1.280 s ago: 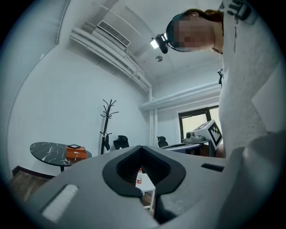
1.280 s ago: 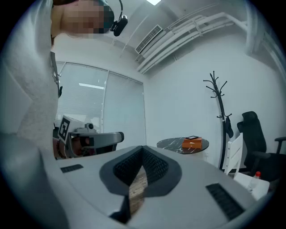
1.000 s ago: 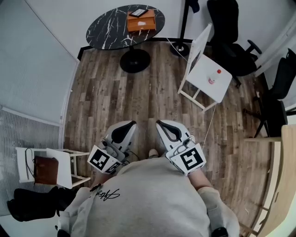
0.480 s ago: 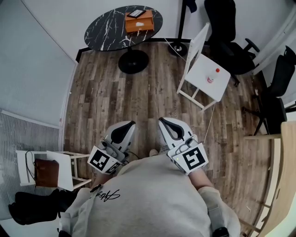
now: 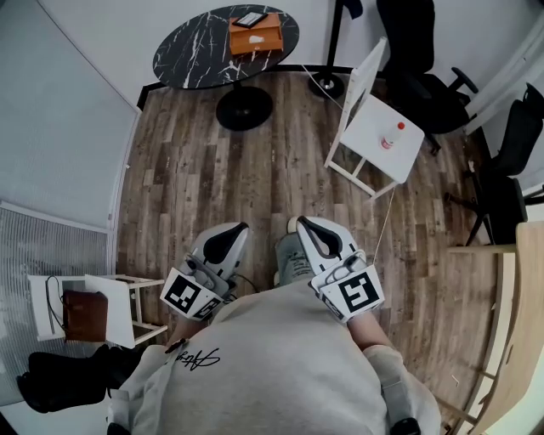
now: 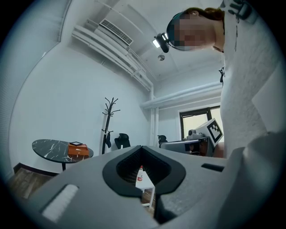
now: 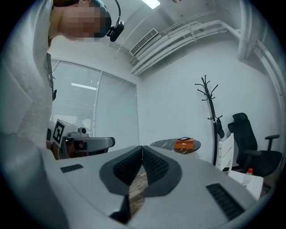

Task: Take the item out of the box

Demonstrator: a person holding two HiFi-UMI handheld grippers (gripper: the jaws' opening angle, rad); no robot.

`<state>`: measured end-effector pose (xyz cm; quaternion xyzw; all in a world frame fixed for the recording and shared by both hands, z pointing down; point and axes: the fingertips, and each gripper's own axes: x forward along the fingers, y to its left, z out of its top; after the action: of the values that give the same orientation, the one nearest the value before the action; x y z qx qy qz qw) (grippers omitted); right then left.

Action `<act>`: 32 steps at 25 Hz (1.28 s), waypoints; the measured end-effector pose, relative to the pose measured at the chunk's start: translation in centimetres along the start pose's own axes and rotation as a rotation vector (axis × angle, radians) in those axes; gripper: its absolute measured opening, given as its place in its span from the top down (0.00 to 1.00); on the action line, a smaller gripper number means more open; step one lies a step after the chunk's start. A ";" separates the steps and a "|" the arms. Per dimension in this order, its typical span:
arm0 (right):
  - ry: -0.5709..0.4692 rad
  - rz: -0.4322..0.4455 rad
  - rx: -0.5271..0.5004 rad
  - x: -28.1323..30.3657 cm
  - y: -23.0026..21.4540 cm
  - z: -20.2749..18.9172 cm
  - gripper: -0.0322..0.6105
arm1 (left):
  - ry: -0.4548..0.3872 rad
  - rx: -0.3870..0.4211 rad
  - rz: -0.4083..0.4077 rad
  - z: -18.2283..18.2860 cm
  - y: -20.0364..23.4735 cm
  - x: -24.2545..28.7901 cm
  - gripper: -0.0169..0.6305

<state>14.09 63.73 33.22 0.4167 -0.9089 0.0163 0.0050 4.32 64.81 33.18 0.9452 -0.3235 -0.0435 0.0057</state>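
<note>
An orange box (image 5: pixel 255 36) with a small dark item (image 5: pixel 251 19) on its lid stands on the round black marble table (image 5: pixel 195 53), far across the floor. The box also shows small in the left gripper view (image 6: pixel 77 149) and the right gripper view (image 7: pixel 187 144). My left gripper (image 5: pixel 240 228) and right gripper (image 5: pixel 297 224) are held level close to the person's torso, well short of the table. Both are shut with nothing between the jaws, as their own views show for the left gripper (image 6: pixel 141 146) and the right gripper (image 7: pixel 142 146).
A white chair (image 5: pixel 374 132) carrying a small bottle (image 5: pixel 389 136) stands on the wood floor to the right. Black office chairs (image 5: pixel 425 59) and a coat stand (image 7: pixel 210 116) are behind it. Another white chair with a brown bag (image 5: pixel 83 313) is at the left. A grey shoe (image 5: pixel 289 259) shows between the grippers.
A grey shoe has stepped forward into view between the grippers. The right gripper has turned slightly. The table sits a little higher in the head view.
</note>
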 end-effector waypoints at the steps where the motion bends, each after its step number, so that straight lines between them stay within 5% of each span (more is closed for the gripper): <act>1: 0.000 0.003 -0.002 0.2 0.0 0.0 0.93 | 0.000 0.002 0.003 0.0 0.1 0.0 0.97; 32: 0.032 0.082 -0.020 9.3 -6.2 1.0 0.93 | -0.014 0.026 0.061 1.2 9.0 6.1 0.97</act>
<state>12.72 52.62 32.61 0.3788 -0.9251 0.0140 0.0232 3.55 53.96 31.89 0.9345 -0.3528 -0.0456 -0.0077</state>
